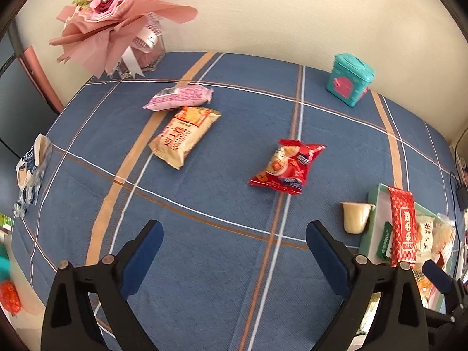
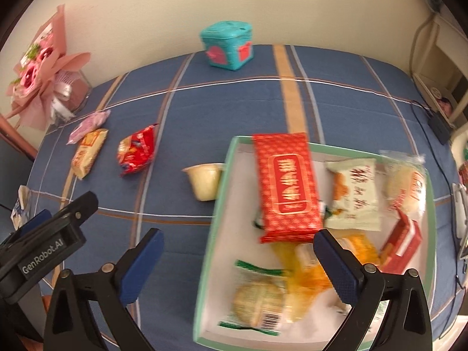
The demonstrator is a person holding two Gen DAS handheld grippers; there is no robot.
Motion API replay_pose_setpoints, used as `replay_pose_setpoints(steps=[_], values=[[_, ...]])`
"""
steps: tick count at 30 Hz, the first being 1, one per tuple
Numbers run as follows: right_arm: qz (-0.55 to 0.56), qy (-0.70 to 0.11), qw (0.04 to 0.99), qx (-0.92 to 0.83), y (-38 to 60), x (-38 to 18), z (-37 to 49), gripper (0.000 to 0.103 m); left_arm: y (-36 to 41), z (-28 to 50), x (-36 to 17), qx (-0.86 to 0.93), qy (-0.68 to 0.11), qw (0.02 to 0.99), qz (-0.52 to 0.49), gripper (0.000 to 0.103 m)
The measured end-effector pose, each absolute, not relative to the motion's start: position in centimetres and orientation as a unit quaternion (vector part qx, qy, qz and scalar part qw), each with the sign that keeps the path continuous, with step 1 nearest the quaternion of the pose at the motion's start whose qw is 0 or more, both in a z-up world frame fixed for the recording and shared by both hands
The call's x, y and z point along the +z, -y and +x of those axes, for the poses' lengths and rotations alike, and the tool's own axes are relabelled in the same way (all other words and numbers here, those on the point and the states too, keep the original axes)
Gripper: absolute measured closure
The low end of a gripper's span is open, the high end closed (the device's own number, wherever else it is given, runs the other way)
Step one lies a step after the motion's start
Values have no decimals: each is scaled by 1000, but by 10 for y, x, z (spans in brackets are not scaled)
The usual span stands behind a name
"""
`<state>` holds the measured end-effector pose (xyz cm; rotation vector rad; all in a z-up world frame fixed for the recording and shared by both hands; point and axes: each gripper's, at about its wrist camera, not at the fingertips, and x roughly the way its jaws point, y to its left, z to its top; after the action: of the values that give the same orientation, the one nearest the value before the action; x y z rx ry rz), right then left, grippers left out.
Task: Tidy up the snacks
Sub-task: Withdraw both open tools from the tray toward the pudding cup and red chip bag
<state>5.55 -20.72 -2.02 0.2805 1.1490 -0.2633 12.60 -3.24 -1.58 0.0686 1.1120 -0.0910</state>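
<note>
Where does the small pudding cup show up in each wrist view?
Left wrist: pudding cup lies on its side at lower right, beside the green tray.
Right wrist: pudding cup sits left of centre, against the tray's left wall.
Shared landmark: teal tin by the wall.

A tabletop under a blue plaid cloth carries loose snacks: a pink packet touching a cream packet, a red bag well apart from them, and a small pudding cup on its side just beside a shallow green-rimmed box. Along the back edge stand a teal tin and a glass vase with a pink bouquet. A blue-and-white bag lies at the left edge.
</note>
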Motion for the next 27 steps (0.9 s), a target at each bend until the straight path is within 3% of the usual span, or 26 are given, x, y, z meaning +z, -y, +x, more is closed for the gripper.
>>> replay_pose_setpoints(steps=[21,27], values=[[120,-539,826,-113,176,-38,100,0,-9,170,-13,-35,-504,863,-16,5],[132,-521,834,-123,188,-32,108,6,6,180,-24,-62,-521,849,-66,5]])
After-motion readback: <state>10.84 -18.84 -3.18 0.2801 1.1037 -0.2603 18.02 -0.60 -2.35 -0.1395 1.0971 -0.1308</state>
